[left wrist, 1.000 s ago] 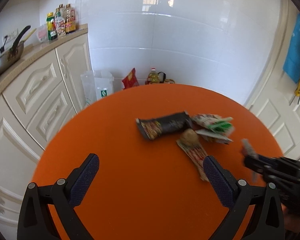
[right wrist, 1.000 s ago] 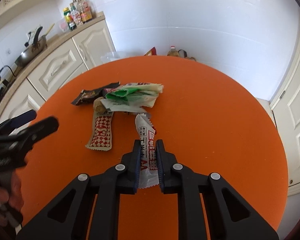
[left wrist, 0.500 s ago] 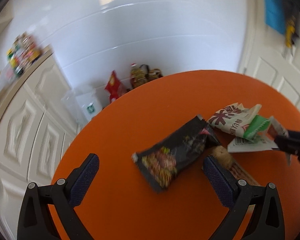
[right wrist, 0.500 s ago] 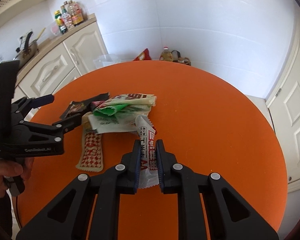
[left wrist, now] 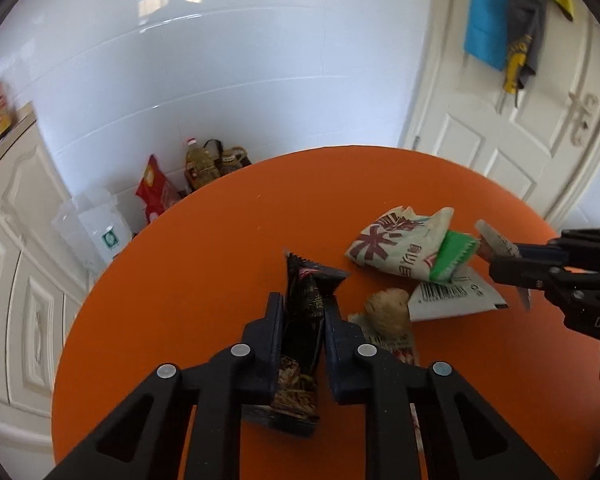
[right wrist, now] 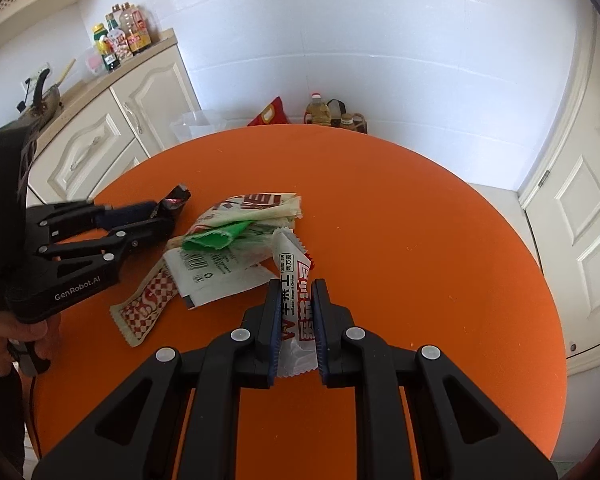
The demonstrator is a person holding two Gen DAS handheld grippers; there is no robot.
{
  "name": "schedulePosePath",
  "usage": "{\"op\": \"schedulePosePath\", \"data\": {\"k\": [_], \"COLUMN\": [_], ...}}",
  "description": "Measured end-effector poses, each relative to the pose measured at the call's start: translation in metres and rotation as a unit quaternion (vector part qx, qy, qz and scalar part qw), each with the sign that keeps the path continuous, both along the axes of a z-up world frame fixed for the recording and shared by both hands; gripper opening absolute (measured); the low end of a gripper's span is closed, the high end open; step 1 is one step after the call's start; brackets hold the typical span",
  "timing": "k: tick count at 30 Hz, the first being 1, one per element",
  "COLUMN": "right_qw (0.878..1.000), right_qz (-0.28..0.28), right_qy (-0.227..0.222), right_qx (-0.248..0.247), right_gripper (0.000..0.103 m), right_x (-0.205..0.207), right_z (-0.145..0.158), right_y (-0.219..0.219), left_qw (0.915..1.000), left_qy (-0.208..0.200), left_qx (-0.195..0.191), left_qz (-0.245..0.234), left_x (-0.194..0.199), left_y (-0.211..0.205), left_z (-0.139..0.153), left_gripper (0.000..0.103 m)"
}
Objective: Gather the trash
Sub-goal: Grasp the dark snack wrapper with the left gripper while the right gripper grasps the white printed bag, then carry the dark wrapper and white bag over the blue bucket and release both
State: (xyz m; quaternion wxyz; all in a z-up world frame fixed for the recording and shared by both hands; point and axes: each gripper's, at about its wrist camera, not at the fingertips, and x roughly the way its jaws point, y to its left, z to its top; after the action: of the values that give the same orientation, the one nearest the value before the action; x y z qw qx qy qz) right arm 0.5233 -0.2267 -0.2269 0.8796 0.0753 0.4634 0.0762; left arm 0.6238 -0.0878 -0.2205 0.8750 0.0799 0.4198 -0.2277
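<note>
My left gripper (left wrist: 302,306) is shut on a black snack wrapper (left wrist: 304,292) on the round orange table (left wrist: 204,264). My right gripper (right wrist: 296,290) is shut on a white and red sachet (right wrist: 294,280). Between them lie a crumpled white paper bag with a green wrapper (right wrist: 236,236), a red-checked wrapper (right wrist: 148,304) and a brown lump (left wrist: 388,312). The right gripper also shows at the right of the left wrist view (left wrist: 500,258), and the left gripper at the left of the right wrist view (right wrist: 168,216).
White cabinets (right wrist: 100,152) with bottles (right wrist: 120,40) and a pan stand to the left. On the floor behind the table are a clear plastic bag (left wrist: 92,228), a red bag (left wrist: 152,192) and an oil bottle (left wrist: 198,164). A white door (left wrist: 520,140) is to the right.
My left gripper moved forward and right over the black wrapper and shut on it. My right gripper stayed shut on the sachet and barely moved.
</note>
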Motion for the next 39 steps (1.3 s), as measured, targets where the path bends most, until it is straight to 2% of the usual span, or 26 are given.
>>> {"op": "schedulePosePath", "data": {"k": [2, 5, 13, 17, 31, 39], "right_qw": [1.0, 1.0, 0.999, 0.999, 0.992, 0.985], "right_qz": [0.0, 0.0, -0.001, -0.007, -0.05, -0.098], "right_qy": [-0.004, -0.011, -0.036, -0.052, -0.114, -0.141], "right_qx": [0.003, 0.007, 0.014, 0.014, 0.005, -0.005], "right_gripper": [0.014, 0.014, 0.014, 0.014, 0.014, 0.014], "right_x": [-0.007, -0.017, -0.056, -0.078, -0.159, -0.209], "right_z": [0.004, 0.009, 0.034, 0.048, 0.097, 0.118], "right_y": [-0.001, -0.005, -0.013, -0.023, -0.079, -0.126], "left_qw": [0.9997, 0.9979, 0.9944, 0.9932, 0.9864, 0.9783], "left_qy": [0.007, 0.016, 0.008, -0.016, -0.101, -0.138], "left_qx": [-0.015, -0.045, -0.072, -0.081, -0.123, -0.151], "left_qz": [0.017, 0.044, 0.077, 0.082, 0.04, -0.028], "left_x": [-0.006, -0.02, -0.057, -0.09, -0.224, -0.283], "left_y": [0.011, 0.029, 0.048, 0.047, 0.01, -0.034], "left_z": [0.0, 0.005, 0.014, 0.031, 0.079, 0.098], "left_gripper": [0.007, 0.006, 0.006, 0.006, 0.005, 0.005]}}
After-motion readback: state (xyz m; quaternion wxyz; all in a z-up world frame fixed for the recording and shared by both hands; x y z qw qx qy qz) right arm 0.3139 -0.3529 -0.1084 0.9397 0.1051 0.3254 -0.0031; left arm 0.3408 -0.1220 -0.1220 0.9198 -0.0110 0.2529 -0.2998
